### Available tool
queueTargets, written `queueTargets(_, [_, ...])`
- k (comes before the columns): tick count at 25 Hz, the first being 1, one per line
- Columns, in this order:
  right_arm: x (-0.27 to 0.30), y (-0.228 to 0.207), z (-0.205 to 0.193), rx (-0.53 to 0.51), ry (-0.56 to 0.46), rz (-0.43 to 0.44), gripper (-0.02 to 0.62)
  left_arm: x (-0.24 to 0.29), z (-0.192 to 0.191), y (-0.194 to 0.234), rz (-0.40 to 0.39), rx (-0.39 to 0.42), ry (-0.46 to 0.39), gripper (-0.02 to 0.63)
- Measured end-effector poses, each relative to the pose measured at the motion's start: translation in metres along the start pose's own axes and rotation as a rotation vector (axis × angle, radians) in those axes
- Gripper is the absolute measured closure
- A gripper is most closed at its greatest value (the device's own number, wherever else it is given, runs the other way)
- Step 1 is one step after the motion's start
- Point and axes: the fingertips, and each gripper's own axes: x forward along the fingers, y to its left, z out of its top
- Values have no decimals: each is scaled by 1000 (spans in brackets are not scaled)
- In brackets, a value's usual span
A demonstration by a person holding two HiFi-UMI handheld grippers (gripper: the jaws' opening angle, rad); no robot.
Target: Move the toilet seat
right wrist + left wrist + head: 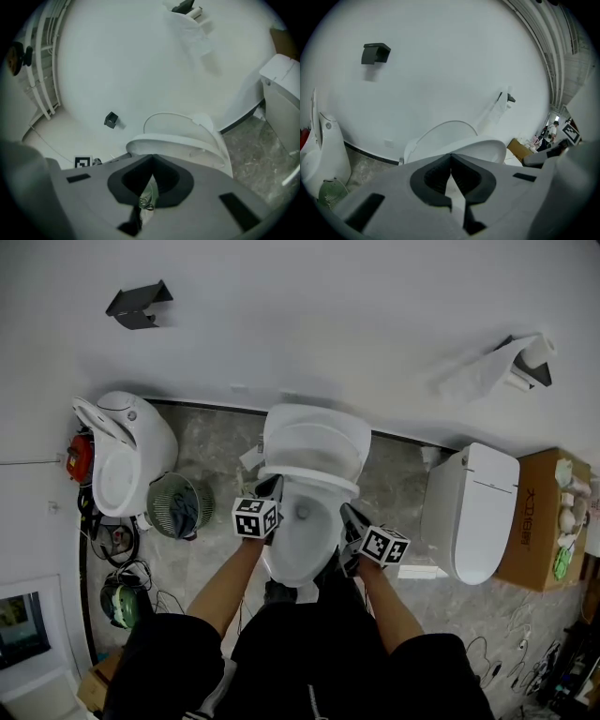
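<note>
Flanking the toilet bowl (298,542) rim, left gripper (271,489) and right gripper (351,517) hover, fingers clenched empty, toilet seat (313,476) raised behind.

- A plain white wall (328,324), evenly lit, fills the upper part of the head view, with a dark skirting strip (206,407) along its foot.
- A black bracket (139,306) sits high on the wall's left. At the right, a paper-roll holder (527,360) trails paper.
- The floor (398,488) is grey with a marbled pattern.
- A left-hand toilet (127,456) and a right-hand toilet (473,512) stand along the wall, with a cardboard box (542,521) just beside the latter.
- Cables (520,662) lie at the floor's lower right corner.
</note>
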Motion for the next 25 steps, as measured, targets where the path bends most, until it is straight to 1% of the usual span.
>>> queueTargets(4, [-5, -3, -3, -31, 26, -1, 589, 25, 18, 6, 7, 47, 15, 601])
queueTargets(8, [-11, -6, -7, -58, 44, -6, 589, 53, 25, 2, -18, 139, 75, 601])
queueTargets(9, [-13, -8, -7, -65, 45, -11, 589, 59, 28, 3, -14, 145, 77, 601])
queueTargets(14, [-20, -14, 1, -92, 45, -31, 589, 83, 42, 11, 20, 123, 75, 601])
queueTargets(16, [-24, -17, 4, -93, 39, -38, 589, 91, 46, 12, 30, 129, 81, 601])
queueTargets(21, [-31, -24, 7, -89, 23, -55, 589, 106, 54, 11, 26, 160, 97, 601])
queueTargets(25, [-34, -22, 9, -126, 24, -78, 591, 97, 54, 6, 15, 160, 88, 600])
